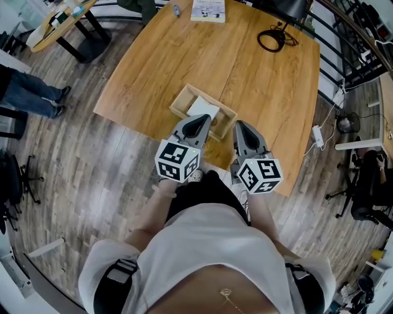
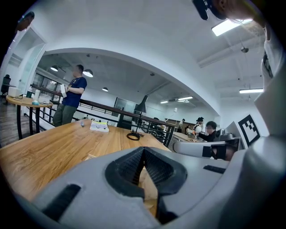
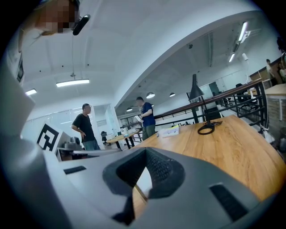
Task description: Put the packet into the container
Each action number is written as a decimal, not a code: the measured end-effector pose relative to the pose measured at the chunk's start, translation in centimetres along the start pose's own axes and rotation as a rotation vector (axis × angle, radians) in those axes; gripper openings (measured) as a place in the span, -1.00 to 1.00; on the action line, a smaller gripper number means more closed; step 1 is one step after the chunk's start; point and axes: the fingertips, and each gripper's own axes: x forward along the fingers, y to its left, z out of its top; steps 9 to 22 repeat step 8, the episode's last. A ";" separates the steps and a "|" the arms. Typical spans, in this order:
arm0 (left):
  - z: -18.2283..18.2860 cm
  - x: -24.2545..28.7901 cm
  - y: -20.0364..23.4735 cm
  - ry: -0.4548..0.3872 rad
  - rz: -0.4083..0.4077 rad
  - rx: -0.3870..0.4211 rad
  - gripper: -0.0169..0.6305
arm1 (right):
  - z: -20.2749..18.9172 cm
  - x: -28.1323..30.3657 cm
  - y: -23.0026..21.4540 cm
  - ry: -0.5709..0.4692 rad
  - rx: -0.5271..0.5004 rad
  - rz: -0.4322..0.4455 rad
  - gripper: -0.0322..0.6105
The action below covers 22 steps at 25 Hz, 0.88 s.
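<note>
A shallow wooden container (image 1: 182, 98) sits near the front edge of the wooden table (image 1: 264, 86), with a white packet (image 1: 203, 108) lying flat inside it. My left gripper (image 1: 198, 120) reaches over the container's near rim, jaws shut and empty; in the left gripper view its tips (image 2: 143, 150) meet, with the container's wood showing behind them. My right gripper (image 1: 241, 125) is just right of the container, also shut with nothing in it. The right gripper view shows its tips (image 3: 145, 151) touching and a pale patch, probably the packet, behind them.
A booklet (image 1: 207, 10), a coiled black cable (image 1: 271, 40) and a lamp base stand at the table's far end. A white power strip (image 1: 317, 136) hangs off the right edge. A person's legs (image 1: 31, 93) and a side table are at the left.
</note>
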 end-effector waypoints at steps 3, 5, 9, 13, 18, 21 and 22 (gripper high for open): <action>0.1 0.1 -0.1 0.001 -0.002 0.001 -0.92 | 0.0 0.0 0.0 -0.001 0.003 0.000 -0.87; 0.0 0.2 0.0 0.003 -0.001 0.001 -0.92 | -0.1 0.0 0.0 -0.001 0.005 0.001 -0.87; -0.1 0.2 0.0 0.005 0.000 0.000 -0.92 | -0.3 0.0 0.1 0.000 0.005 0.001 -0.87; -0.1 0.2 0.0 0.005 0.000 0.000 -0.92 | -0.3 0.0 0.1 0.000 0.005 0.001 -0.87; -0.1 0.2 0.0 0.005 0.000 0.000 -0.92 | -0.3 0.0 0.1 0.000 0.005 0.001 -0.87; -0.1 0.2 0.0 0.005 0.000 0.000 -0.92 | -0.3 0.0 0.1 0.000 0.005 0.001 -0.87; -0.1 0.2 0.0 0.005 0.000 0.000 -0.92 | -0.3 0.0 0.1 0.000 0.005 0.001 -0.87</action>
